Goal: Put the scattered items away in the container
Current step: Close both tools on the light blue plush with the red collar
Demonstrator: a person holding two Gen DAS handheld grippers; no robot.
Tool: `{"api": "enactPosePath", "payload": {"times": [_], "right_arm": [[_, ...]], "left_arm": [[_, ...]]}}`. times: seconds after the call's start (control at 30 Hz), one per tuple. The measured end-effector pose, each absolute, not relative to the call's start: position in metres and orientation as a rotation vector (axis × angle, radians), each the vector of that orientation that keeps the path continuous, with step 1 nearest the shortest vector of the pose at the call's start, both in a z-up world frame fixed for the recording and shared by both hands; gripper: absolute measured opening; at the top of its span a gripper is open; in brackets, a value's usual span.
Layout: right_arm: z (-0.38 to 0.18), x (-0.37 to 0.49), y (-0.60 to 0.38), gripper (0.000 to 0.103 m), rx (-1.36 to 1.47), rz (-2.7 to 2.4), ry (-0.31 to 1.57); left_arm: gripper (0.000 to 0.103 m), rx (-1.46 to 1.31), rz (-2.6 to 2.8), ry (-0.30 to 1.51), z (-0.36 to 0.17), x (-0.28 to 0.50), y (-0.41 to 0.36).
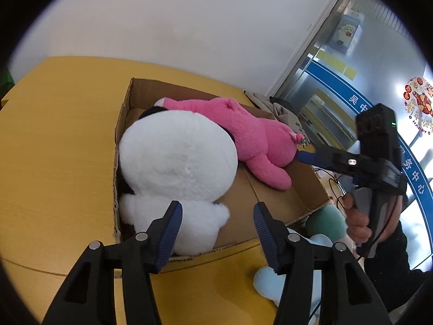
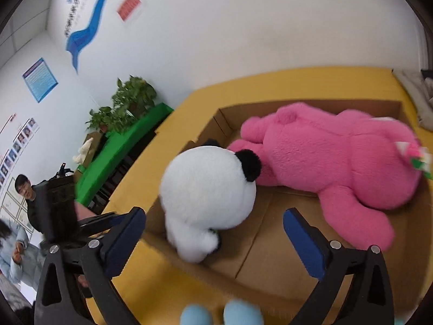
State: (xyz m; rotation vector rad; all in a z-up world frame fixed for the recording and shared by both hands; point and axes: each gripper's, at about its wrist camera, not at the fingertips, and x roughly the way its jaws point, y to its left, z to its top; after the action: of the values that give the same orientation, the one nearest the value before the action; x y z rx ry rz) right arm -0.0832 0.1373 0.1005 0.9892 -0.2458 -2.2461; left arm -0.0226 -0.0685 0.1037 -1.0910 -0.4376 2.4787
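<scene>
**Both grippers empty above the box; two plush toys stowed**

The cardboard box (image 1: 273, 195) occupies the centre of the left wrist view, resting on the yellow counter (image 1: 59, 146). Inside it, the white panda plush (image 1: 176, 168) fills the left portion and the pink plush (image 1: 243, 132) lies along the upper right portion, touching the panda.

The left gripper (image 1: 217, 220) appears at the bottom centre of that view with its fingers apart, holding nothing, above the box's lower rim. The right gripper (image 1: 305, 158) enters from the right edge, its blue tip near the pink plush; this view does not show its finger spacing. A hand (image 1: 360, 222) grips its handle.

Only the left wrist view shows a green plush (image 1: 324, 220) just outside the box's lower right corner, and a glass door at upper right. A light blue plush (image 1: 268, 284) lies on the counter at lower right.

The right wrist view shows the right gripper (image 2: 215, 241) at bottom centre, fingers wide apart and empty. Only this view shows the panda's black ear (image 2: 250, 165), potted plants (image 2: 127, 105) at centre left, and seated people at the left edge.
</scene>
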Motion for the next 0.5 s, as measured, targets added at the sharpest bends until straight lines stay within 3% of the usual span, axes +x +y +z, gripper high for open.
{"api": "enactPosePath", "payload": {"times": [0.13, 0.23, 0.3, 0.33, 0.5], "right_arm": [[0.108, -0.009, 0.156, 0.103, 0.909, -2.294, -0.059], [0.082, 0.038, 0.157, 0.103, 0.98, -2.264, 0.13], [0.058, 0.056, 0.154, 0.103, 1.067, -2.248, 0.249], [0.047, 0.061, 0.154, 0.103, 1.118, -2.248, 0.276], [0.009, 0.072, 0.159, 0.103, 1.269, -2.247, 0.233]], "left_arm": [[0.054, -1.128, 2.521, -0.431, 0.094, -0.005, -0.057], [0.054, -1.094, 2.529, -0.408, 0.098, 0.018, -0.039], [0.061, -1.08, 2.489, -0.399, 0.098, 0.031, -0.023], [0.066, -1.086, 2.474, -0.4, 0.094, 0.036, -0.017], [0.066, -1.162, 2.381, -0.511, 0.065, 0.052, 0.006]]}}
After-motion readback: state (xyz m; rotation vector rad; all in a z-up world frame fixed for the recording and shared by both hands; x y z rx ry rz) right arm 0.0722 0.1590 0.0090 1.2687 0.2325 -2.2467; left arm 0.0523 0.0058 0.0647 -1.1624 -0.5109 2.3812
